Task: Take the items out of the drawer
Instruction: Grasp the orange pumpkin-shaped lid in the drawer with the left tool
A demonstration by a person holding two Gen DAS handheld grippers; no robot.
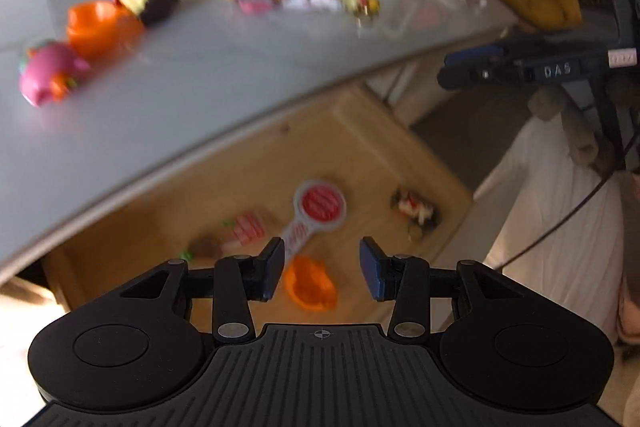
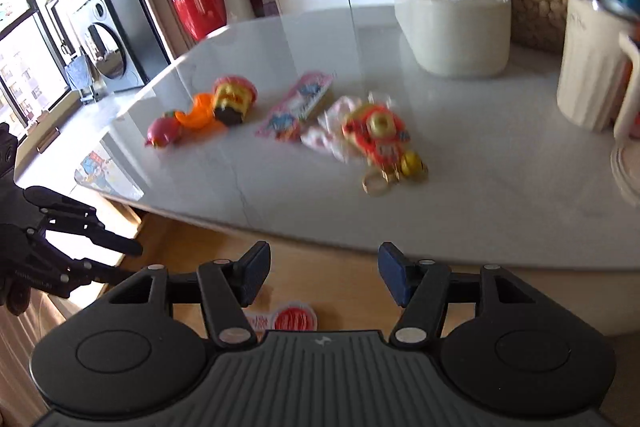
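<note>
Glossy tabletop [image 2: 460,195]; wooden drawer [image 1: 360,131] (seemingly matt)

Right tool [image 1: 460,73], side of its dark body, seen from the left wrist view: raised pale letters reading "DAS".
Right tool, pale tag at its far right edge: small marks, too blurred to read.
Red and grey round-headed item in the drawer [image 1: 316,211], white handle: red script, too blurred to read.
Pink packet on the worktop [image 2: 298,107]: coloured printing, smeared by motion, unreadable.
White jug [image 2: 592,67], upper side: faint dark handwriting-style marks, not legible.
Left tool [image 2: 120,259], lower body in the right wrist view: tiny pale lettering, too small to read.
</note>
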